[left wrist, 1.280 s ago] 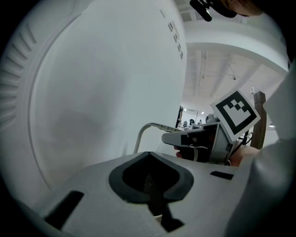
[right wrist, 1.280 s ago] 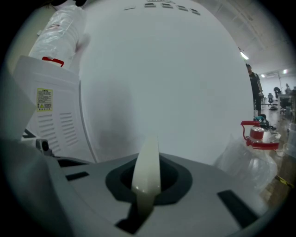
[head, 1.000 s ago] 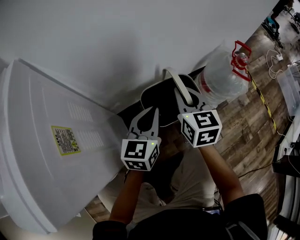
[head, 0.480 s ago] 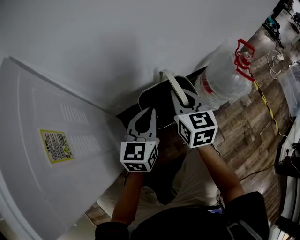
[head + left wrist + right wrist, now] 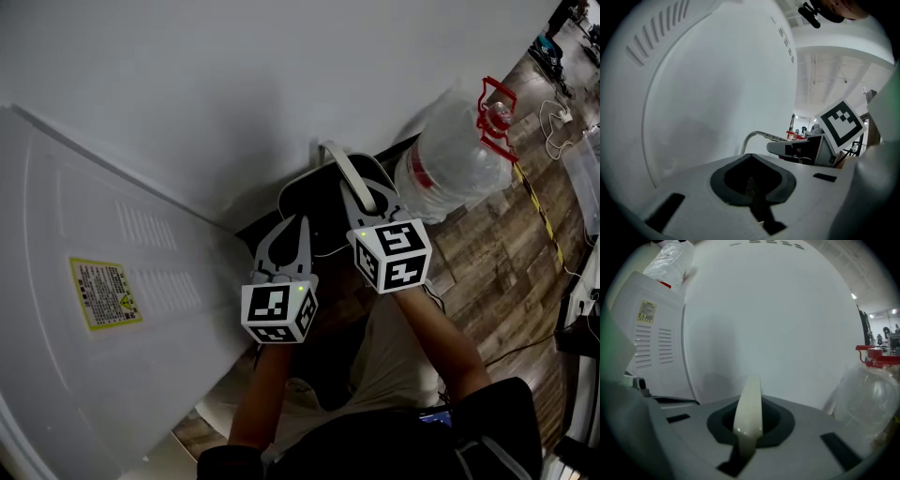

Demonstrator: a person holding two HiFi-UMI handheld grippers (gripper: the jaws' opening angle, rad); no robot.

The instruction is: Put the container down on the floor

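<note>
The container (image 5: 323,208) is a dark tub with a white rim, close to the white wall. Its white bail handle (image 5: 349,173) arches up from it. My right gripper (image 5: 364,202) is shut on that handle, and in the right gripper view the handle (image 5: 749,413) runs out of the closed jaws of the right gripper (image 5: 746,437). My left gripper (image 5: 300,223) is at the tub's left rim with its fingers closed to a point. In the left gripper view the left gripper (image 5: 752,183) shows nothing between its jaws, with the handle (image 5: 752,137) ahead of it.
A big clear water bottle (image 5: 450,155) with a red cap lies right of the tub. A white appliance (image 5: 112,291) with a yellow label fills the left. The white wall (image 5: 234,84) is behind the tub. Wood floor (image 5: 506,262) with cables runs to the right.
Both grippers and the tub have sunk a little along the wall. The right gripper's hold on the handle is the same, and the left gripper stays closed.
</note>
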